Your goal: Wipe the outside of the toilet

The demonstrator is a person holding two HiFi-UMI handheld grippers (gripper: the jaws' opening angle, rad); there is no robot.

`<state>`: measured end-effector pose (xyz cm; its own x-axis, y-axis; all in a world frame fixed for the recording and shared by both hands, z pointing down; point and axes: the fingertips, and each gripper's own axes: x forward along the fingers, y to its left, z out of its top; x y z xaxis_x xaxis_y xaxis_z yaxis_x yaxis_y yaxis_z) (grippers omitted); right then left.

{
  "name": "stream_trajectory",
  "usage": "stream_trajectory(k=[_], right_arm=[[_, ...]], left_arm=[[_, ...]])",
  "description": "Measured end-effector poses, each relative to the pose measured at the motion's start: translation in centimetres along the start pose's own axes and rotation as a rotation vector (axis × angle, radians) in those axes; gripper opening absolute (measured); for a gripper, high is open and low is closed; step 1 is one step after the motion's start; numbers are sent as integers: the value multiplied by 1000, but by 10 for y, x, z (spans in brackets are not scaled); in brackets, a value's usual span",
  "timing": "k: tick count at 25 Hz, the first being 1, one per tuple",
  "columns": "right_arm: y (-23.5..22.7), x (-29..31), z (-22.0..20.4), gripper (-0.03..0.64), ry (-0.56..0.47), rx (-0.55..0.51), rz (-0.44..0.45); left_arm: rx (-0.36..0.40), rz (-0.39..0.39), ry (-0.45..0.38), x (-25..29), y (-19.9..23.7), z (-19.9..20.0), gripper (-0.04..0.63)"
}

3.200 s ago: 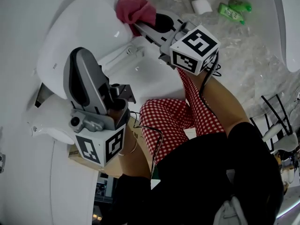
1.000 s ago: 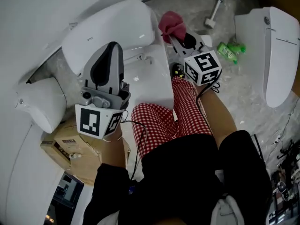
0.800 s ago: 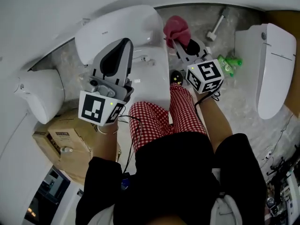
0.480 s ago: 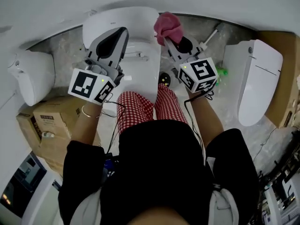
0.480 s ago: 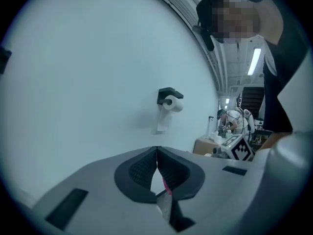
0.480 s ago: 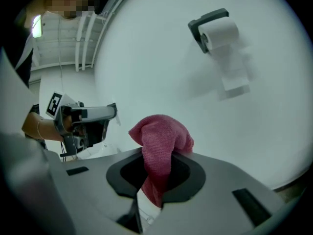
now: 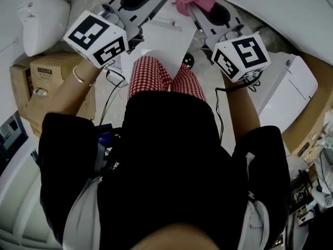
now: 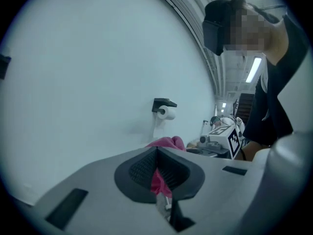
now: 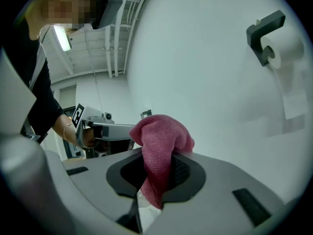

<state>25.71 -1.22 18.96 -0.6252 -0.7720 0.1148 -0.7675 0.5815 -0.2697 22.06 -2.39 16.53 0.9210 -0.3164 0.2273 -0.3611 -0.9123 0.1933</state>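
The toilet has slid to the head view's top edge, below both raised grippers. The right gripper has lifted the pink cloth, pinched in its fingers, off the toilet. The left gripper is closed and empty. Wiping looks paused.

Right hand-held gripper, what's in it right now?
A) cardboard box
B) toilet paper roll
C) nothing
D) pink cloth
D: in the right gripper view, the right hand-held gripper is shut on the pink cloth, which bunches up above its jaws.
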Motion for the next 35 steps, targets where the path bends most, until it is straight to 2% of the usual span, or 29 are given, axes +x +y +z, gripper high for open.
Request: stream_trajectory(k=[6, 9, 13, 18, 22, 32, 35], right_arm=[[30, 12, 15, 78, -3, -18, 139], [54, 36, 17, 78, 23, -37, 196], [78, 58, 24, 78, 27, -36, 240], [83, 56, 30, 78, 9, -26, 308], [86, 56, 33, 78, 1, -37, 337], [103, 51, 56, 78, -26, -35, 414], [103, 49, 56, 78, -24, -14, 408]], left_arm=[[-21, 88, -18, -24, 4, 17, 11], [-37, 132, -55, -55, 20, 24, 11], [-48, 184, -87, -92, 36, 31, 9], [-50, 266, -109, -104, 37, 31, 9], [-46, 331, -103, -116, 38, 32, 11], [-33, 416, -150, -143, 19, 50, 9], [-41, 450, -168, -152, 14, 52, 11]])
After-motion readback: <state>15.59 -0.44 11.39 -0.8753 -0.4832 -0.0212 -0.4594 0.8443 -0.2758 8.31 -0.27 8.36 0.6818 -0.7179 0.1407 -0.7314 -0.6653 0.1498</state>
